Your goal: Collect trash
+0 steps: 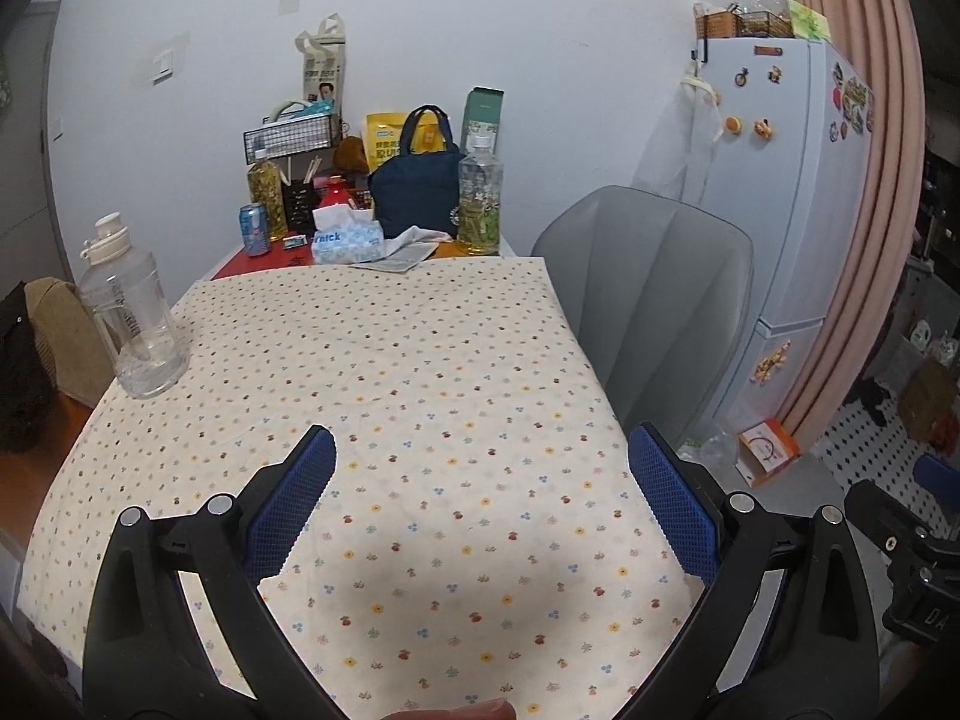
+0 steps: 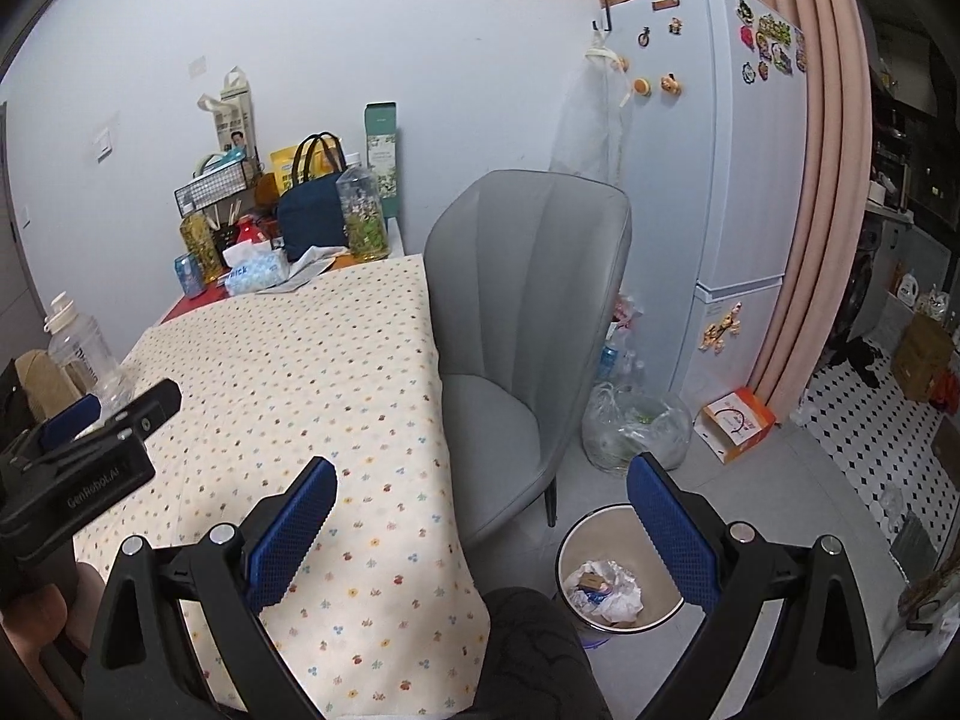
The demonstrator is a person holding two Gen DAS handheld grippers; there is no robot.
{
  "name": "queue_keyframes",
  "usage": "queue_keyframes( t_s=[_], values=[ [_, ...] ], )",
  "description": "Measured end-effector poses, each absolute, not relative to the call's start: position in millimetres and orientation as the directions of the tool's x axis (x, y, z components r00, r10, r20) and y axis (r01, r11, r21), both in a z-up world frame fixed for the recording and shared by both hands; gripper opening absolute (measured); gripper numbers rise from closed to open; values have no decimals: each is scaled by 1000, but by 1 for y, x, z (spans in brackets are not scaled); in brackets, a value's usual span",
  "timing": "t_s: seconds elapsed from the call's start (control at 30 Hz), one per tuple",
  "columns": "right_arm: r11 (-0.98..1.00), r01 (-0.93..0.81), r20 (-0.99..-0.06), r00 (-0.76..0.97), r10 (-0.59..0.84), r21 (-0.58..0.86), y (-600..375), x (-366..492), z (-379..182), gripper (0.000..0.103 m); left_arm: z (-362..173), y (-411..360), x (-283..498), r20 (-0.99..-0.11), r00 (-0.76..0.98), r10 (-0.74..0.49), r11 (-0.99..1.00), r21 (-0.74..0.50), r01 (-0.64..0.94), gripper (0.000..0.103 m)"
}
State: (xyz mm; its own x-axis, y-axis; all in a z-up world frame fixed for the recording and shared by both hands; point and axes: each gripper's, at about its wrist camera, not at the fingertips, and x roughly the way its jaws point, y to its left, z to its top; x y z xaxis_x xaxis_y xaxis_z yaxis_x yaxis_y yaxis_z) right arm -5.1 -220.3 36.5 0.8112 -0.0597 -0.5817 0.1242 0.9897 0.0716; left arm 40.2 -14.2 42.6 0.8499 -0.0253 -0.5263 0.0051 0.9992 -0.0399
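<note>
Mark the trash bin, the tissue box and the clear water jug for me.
trash bin point(image 2: 563, 546), right wrist view, left part of its rim.
tissue box point(image 1: 348, 243), left wrist view, front face.
clear water jug point(image 1: 135, 324), left wrist view, middle of its body.

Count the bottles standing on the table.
3: a clear empty bottle at the left edge, a yellow-filled bottle by the blue can, another beside the navy bag. Clutter may hide more.

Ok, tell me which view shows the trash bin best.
Right wrist view: the bin sits on the floor beside the chair, open top showing crumpled trash inside. The left wrist view doesn't show it at all.
</note>
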Motion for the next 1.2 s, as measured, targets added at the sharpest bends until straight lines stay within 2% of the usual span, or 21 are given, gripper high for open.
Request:
queue_keyframes(
  t_s=[0.37,1.2],
  values=[
    [990,127,-556,828,-71,63,-222,-15,43,95,45,-12,28,-516,857,-18,999,-44,-6,97],
    [989,135,-561,824,-81,56,-226,-14,36,95,43,-17,21,-512,858,-36,998,-64,4,97]
  ],
)
